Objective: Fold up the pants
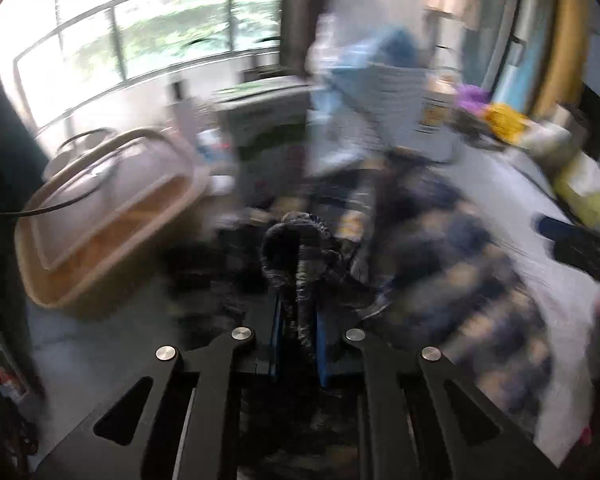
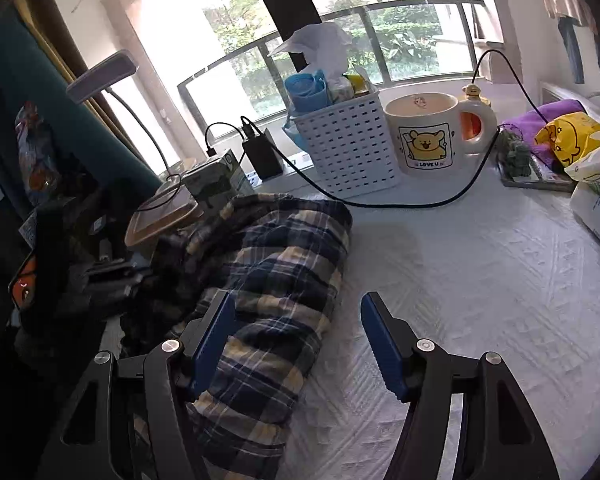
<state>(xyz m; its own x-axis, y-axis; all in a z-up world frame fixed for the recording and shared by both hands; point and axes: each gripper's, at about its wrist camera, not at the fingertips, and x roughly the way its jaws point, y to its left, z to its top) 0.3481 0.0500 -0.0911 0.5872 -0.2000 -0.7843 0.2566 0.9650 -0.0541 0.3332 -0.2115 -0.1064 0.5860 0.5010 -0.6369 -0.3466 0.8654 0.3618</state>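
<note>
Pants (image 2: 276, 280) bunched on white cloth (image 2: 480, 280); left claw (image 1: 298, 320) clamped on waistband, right claw (image 2: 296, 344) apart.

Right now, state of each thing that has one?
Pants: bunched in a heap on the table, not folded.
Left tool: shut on a gathered edge of the pants.
Right tool: open, straddling the pants' edge.
Mug: upright.
Basket: upright, stuffed full.
Black cable: lying slack across the table.
</note>
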